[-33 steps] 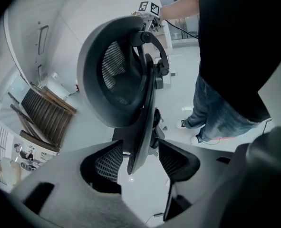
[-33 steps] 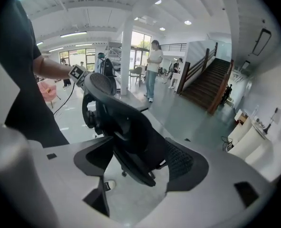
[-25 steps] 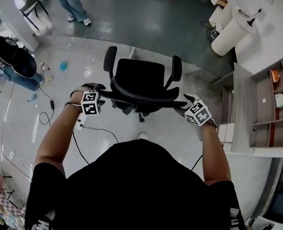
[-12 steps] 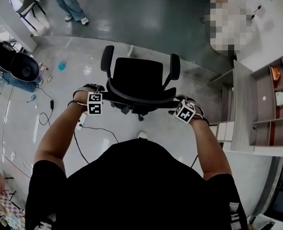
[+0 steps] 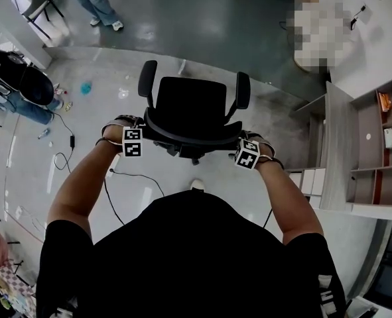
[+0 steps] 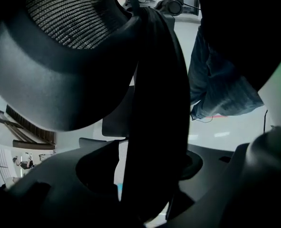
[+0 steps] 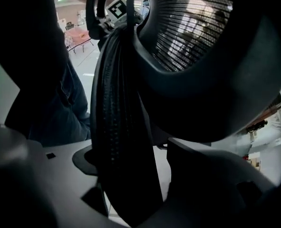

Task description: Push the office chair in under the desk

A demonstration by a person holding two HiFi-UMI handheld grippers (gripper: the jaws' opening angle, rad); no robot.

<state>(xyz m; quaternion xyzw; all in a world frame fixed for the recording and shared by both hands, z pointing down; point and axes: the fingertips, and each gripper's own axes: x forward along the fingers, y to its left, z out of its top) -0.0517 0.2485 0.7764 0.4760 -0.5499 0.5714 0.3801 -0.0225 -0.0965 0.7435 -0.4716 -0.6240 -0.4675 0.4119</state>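
Observation:
A black office chair (image 5: 193, 103) stands on the pale floor just ahead of me, its seat facing away and both armrests up. My left gripper (image 5: 140, 140) is shut on the left end of the mesh backrest's top rim, and my right gripper (image 5: 238, 150) is shut on the right end. In the left gripper view the dark backrest rim (image 6: 155, 122) runs down between the jaws of the left gripper (image 6: 150, 184). The right gripper view shows the ribbed backrest rim (image 7: 119, 127) clamped in the right gripper (image 7: 130, 175). The grey desk (image 5: 333, 148) stands to the right.
Open shelves (image 5: 376, 144) adjoin the desk at far right. A cable (image 5: 126, 177) trails over the floor at left, near small litter (image 5: 87, 88) and a black round object (image 5: 13, 75). A person in jeans (image 5: 101, 2) stands at the far left beside another chair (image 5: 42, 5).
My right gripper has moved left from beside the chair onto the backrest's right end. The chair has shifted slightly forward and left, and both hands went with it.

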